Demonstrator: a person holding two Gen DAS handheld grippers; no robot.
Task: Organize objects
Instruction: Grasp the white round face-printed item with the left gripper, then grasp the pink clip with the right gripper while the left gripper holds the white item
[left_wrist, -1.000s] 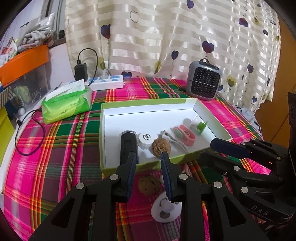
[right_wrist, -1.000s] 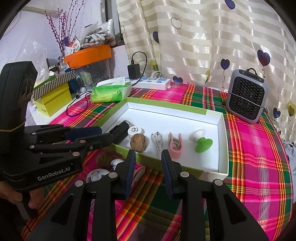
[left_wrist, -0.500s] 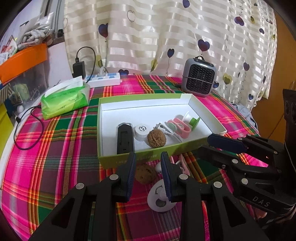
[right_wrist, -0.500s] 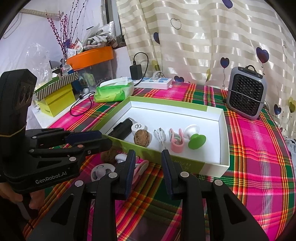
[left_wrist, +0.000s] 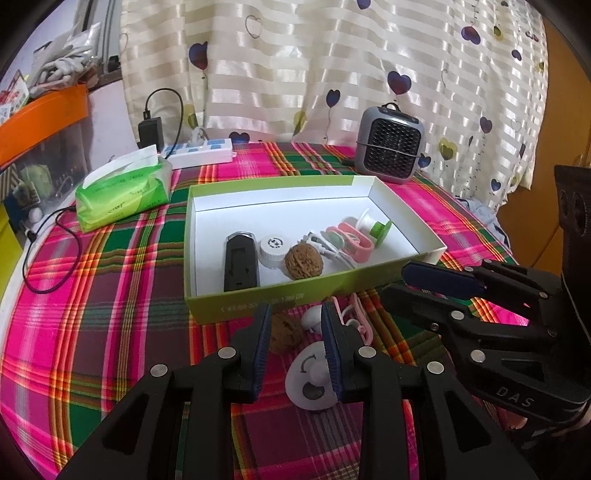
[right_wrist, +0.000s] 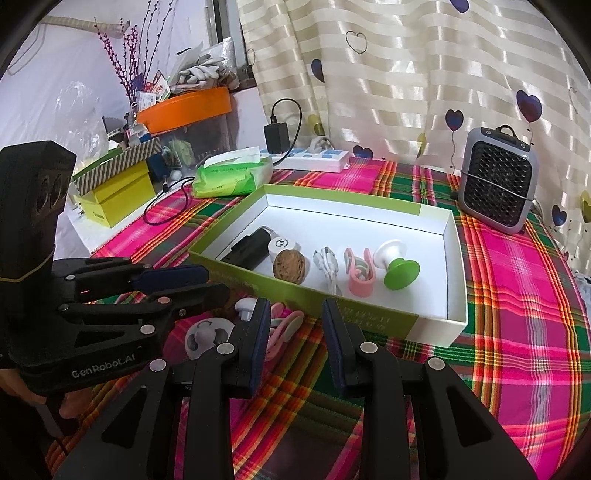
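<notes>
A green-and-white box (left_wrist: 258, 302) holds a black device (left_wrist: 240, 264), a white round cap (left_wrist: 274, 248), a walnut (left_wrist: 303, 261), a white cable (left_wrist: 327, 247), a pink clip (left_wrist: 351, 240) and a green-and-white spool (left_wrist: 376, 227). In front of the box lie a second walnut (left_wrist: 285, 332), a white knob (left_wrist: 312, 317), another pink clip (left_wrist: 354, 314) and a white disc (left_wrist: 312, 373). My left gripper (left_wrist: 295, 314) hovers over these with its jaws opening and gripping nothing. My right gripper (right_wrist: 295, 310) stands open beside it, over the cloth, with nothing between its fingers.
A plaid cloth covers the table. A green tissue pack (left_wrist: 122, 192) and a white power strip (left_wrist: 201, 151) with a charger lie at the back left. A grey mini heater (left_wrist: 391, 149) stands at the back right before the curtain. Boxes and an orange tray (right_wrist: 184, 107) crowd the left side.
My left gripper has drawn back from the box's front edge, so its fingertips now sit over the loose items in front. The right gripper has stayed where it was.
</notes>
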